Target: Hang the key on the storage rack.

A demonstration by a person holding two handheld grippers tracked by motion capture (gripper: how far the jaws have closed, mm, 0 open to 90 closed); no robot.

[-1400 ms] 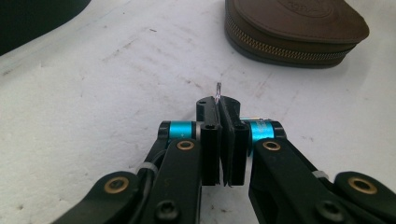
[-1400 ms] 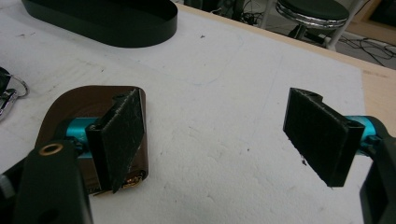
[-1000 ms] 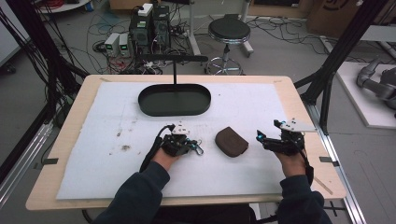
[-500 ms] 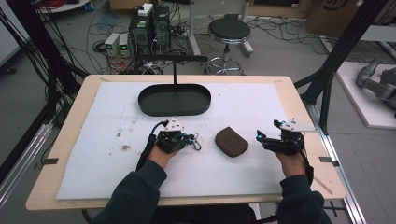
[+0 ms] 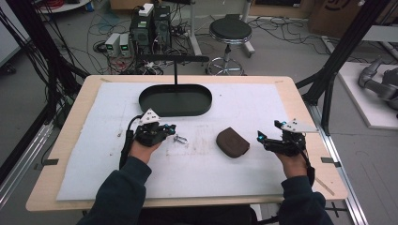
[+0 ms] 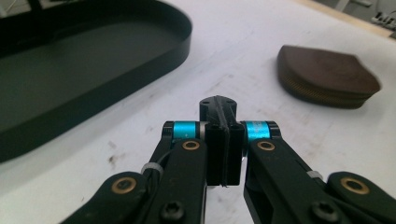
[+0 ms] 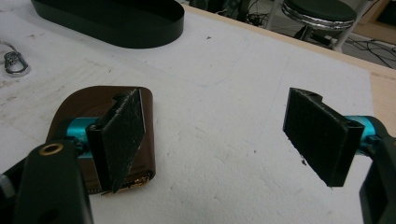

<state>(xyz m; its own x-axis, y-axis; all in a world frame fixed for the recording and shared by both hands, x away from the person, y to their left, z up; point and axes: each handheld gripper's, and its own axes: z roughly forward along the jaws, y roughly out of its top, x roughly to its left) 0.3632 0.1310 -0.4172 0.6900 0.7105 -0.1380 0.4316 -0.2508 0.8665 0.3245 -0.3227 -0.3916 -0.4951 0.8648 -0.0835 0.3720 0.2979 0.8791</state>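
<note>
Both grippers sat low over the white mat (image 5: 94, 154) that covered the wooden table (image 5: 300, 98). Its largest item was the black oval tray (image 5: 174, 100), which stood at the far middle of the mat with a thin black post rising behind it; in the left gripper view its dark rim (image 6: 184, 39) ran across the upper left.

Next in size came the brown pouch (image 5: 232, 142), flat on the mat between the two hands and nearer the right one. In the right gripper view it lay under and behind the near jaw, a brown corner (image 7: 147, 100) showing past the pad.

The left gripper (image 5: 165, 131) was at the left centre, just in front of the tray, pointing toward the pouch. Its jaws were clenched together pad to pad — the left gripper view showed the closed tips (image 6: 218, 105) with nothing visible between them, hanging above bare mat.

The right gripper (image 5: 263, 139) rested at the right edge of the mat, just beside the pouch, with its jaws spread wide apart and holding nothing.

Smallest was the metal key ring (image 5: 179, 138) — it lay on the mat just beyond the left gripper's tips, apart from the pouch, and whether the tips touched it could not be told. The right gripper view caught it at the far left edge (image 7: 14, 63).
</note>
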